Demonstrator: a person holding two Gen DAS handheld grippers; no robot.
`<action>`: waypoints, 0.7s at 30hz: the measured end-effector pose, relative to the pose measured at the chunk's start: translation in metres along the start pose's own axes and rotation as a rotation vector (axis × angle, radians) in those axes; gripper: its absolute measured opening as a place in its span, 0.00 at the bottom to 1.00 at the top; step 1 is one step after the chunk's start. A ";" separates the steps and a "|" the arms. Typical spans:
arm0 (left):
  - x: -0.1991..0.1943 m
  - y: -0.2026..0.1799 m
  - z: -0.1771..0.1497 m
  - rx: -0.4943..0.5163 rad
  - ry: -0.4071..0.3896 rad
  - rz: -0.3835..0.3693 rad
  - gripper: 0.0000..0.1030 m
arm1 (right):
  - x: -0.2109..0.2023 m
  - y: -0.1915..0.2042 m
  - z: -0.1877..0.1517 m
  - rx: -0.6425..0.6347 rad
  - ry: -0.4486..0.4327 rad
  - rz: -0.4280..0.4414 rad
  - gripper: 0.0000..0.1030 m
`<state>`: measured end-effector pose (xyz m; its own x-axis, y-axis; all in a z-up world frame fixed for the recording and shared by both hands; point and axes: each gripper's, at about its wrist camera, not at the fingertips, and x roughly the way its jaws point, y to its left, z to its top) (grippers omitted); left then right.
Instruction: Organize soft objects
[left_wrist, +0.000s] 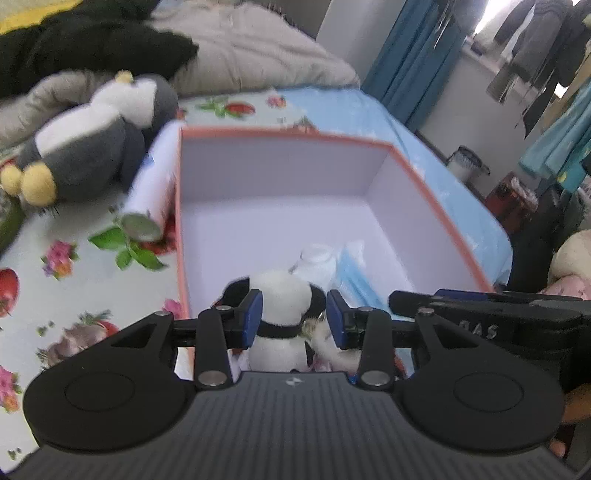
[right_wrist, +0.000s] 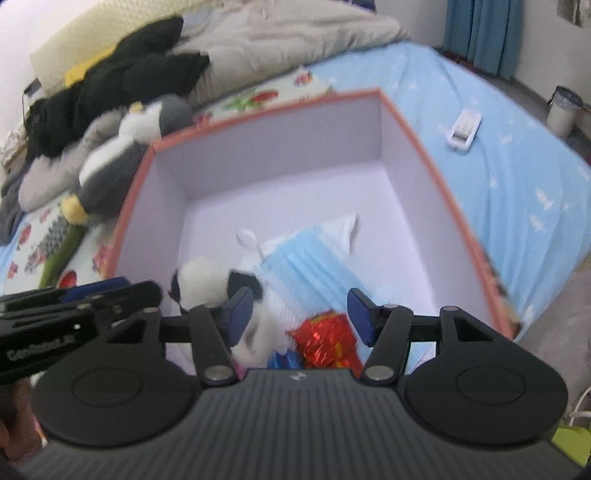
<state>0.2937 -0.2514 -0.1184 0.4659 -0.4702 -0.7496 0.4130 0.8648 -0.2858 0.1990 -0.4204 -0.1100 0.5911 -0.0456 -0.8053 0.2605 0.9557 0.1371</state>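
While the bed (right_wrist: 491, 122) is spreading out under everything, its blue sheet and flowered cloth are carrying the big open box (left_wrist: 284, 134) with the salmon rim, and that box is taking up the middle of both views. A grey-and-white penguin plush (left_wrist: 92, 147) is lying on the cloth just outside the box's left wall, beside a white tube (left_wrist: 153, 184) leaning on that wall. Inside the box, blue face masks (right_wrist: 306, 266) are sitting on the floor toward the near side, with a red foil packet (right_wrist: 328, 341) closer still.

The left gripper (left_wrist: 294, 319) is hanging over the box's near edge with its blue pads standing partly apart; the small panda plush (left_wrist: 284, 295) is sitting between them, and the pads appear to be clear of it, not pressing. The right gripper (right_wrist: 301, 314) is standing wider, empty, over the masks and foil packet.

The step in hand looks like a release of the panda into the box. Doing it well likely means letting the pads part fully and lifting straight away so the fur is not snagging, then turning to the penguin outside.
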 end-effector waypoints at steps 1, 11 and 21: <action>-0.009 0.000 0.002 -0.002 -0.013 -0.004 0.42 | -0.010 0.001 0.003 -0.002 -0.024 -0.003 0.58; -0.113 -0.022 0.006 0.039 -0.156 -0.017 0.42 | -0.106 0.016 0.001 -0.030 -0.194 0.024 0.58; -0.203 -0.040 -0.030 0.057 -0.260 -0.018 0.42 | -0.181 0.038 -0.020 -0.072 -0.314 0.051 0.58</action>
<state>0.1587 -0.1854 0.0275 0.6402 -0.5212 -0.5643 0.4631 0.8480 -0.2579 0.0871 -0.3696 0.0294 0.8113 -0.0741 -0.5800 0.1765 0.9767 0.1221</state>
